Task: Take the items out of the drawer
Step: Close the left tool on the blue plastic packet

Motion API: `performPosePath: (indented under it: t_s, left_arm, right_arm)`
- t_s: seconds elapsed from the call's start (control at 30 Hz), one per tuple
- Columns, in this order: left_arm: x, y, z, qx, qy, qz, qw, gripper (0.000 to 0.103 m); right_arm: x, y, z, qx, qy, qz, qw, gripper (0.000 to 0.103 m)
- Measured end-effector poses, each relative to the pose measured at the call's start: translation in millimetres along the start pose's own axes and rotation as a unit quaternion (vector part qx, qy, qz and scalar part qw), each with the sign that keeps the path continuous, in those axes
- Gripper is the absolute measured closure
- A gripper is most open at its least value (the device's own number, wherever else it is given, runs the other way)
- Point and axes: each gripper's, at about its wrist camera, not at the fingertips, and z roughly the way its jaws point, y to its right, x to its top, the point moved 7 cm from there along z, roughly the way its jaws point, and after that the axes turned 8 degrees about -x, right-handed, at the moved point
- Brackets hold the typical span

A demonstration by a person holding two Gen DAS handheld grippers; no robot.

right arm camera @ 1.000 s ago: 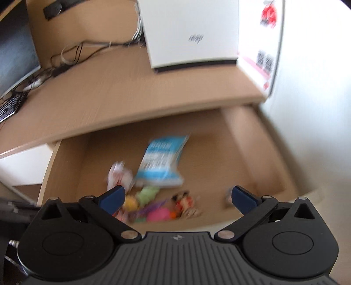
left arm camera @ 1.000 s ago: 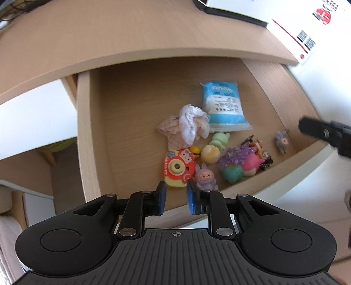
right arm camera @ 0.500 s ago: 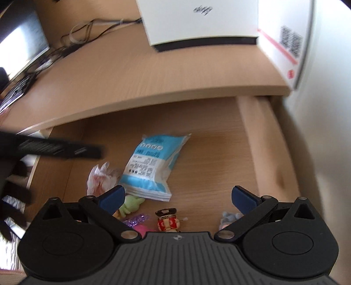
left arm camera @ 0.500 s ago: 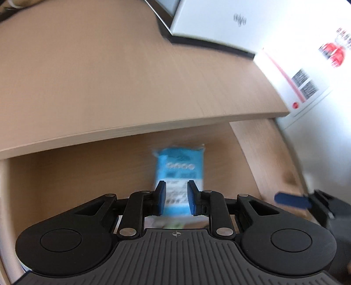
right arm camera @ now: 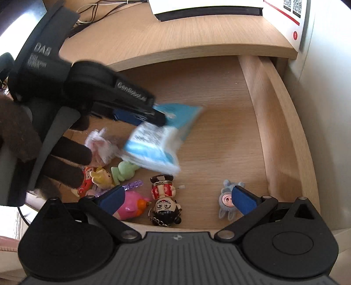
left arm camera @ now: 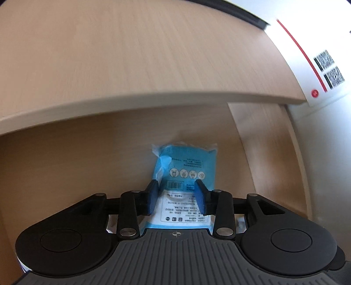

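The wooden drawer (right arm camera: 283, 131) stands pulled out under the desk. A blue and white packet (left arm camera: 186, 162) sits between the blue pads of my left gripper (left arm camera: 177, 193), which is shut on it. In the right wrist view the packet (right arm camera: 158, 149) looks tilted and blurred, gripped at its far end by the left gripper (right arm camera: 151, 114), which a dark-gloved hand (right arm camera: 65, 157) holds. My right gripper (right arm camera: 178, 198) hangs wide open above the drawer's front, over a red-bodied figurine (right arm camera: 164, 193), between a pink toy (right arm camera: 131, 208) and a grey plush (right arm camera: 224, 201).
More small toys lie at the drawer's front left: a green one (right arm camera: 122, 173), a yellow one (right arm camera: 102, 175) and a white cloth bundle (right arm camera: 101, 146). The desk top (right arm camera: 175, 37) overhangs the drawer's back and carries a white box (right arm camera: 208, 8) and cables (right arm camera: 98, 8).
My left gripper has moved down into the drawer, its jaws have widened and now clamp the blue packet, which has tilted. My right gripper has dropped closer to the toys, still open.
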Motion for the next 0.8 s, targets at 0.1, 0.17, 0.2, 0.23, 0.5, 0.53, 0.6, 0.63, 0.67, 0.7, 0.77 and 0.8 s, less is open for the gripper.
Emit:
performPosePath:
  t_s: [0.1, 0.17, 0.2, 0.23, 0.5, 0.53, 0.6, 0.63, 0.67, 0.7, 0.77, 0.8]
  left_arm:
    - [-3.8, 16.5, 11.8, 0.012, -0.008, 0.044, 0.9989, 0.044]
    - [-10.9, 30.6, 24.5, 0.014, -0.037, 0.080, 0.9960, 0.037]
    - [-17.2, 37.9, 33.0, 0.018, -0.056, 0.105, 0.9928, 0.036]
    - [-21.8, 41.9, 39.6, 0.027, -0.066, 0.120, 0.9902, 0.035]
    - [-21.8, 25.0, 9.7, 0.018, -0.034, 0.078, 0.9962, 0.047]
    - [-23.7, 19.0, -4.3, 0.020, -0.024, 0.072, 0.9969, 0.048]
    - [-29.3, 5.4, -34.4, 0.020, -0.008, 0.061, 0.9979, 0.048]
    - [-36.9, 0.4, -51.3, 0.017, 0.001, 0.054, 0.9984, 0.048]
    - [-43.8, -6.2, -68.3, 0.014, 0.012, 0.045, 0.9988, 0.048]
    - [-49.3, -13.1, -83.7, 0.014, 0.024, 0.035, 0.9990, 0.048]
    - [-57.1, -28.1, -113.1, 0.018, 0.049, 0.020, 0.9984, 0.048]
    - [-60.7, -34.6, -124.3, 0.022, 0.061, 0.014, 0.9978, 0.048]
  right_arm:
    - [-2.0, 0.0, 3.3, 0.000, -0.003, -0.008, 1.000, 0.000]
    - [-3.9, -1.5, 2.8, 0.001, -0.002, -0.011, 1.000, 0.000]
    - [-4.6, -2.2, 2.7, 0.001, -0.002, -0.012, 1.000, 0.000]
    - [-4.8, -4.0, 1.9, 0.001, -0.003, -0.015, 1.000, 0.000]
    - [-7.8, -5.2, 0.0, 0.003, -0.015, -0.014, 1.000, 0.000]
    - [-7.9, -5.4, 0.3, 0.002, -0.018, -0.014, 1.000, 0.000]
    - [-7.9, -5.8, 1.8, 0.000, -0.031, -0.016, 0.999, 0.000]
    - [-7.8, -6.2, 2.7, -0.002, -0.039, -0.016, 0.999, 0.000]
    - [-7.6, -6.3, 3.2, -0.003, -0.047, -0.017, 0.999, 0.000]
    - [-7.5, -6.6, 4.1, -0.004, -0.055, -0.017, 0.998, 0.000]
    - [-7.0, -6.8, 6.4, -0.006, -0.076, -0.017, 0.997, 0.000]
    - [-8.7, -7.0, 7.1, -0.006, -0.088, -0.017, 0.996, 0.000]
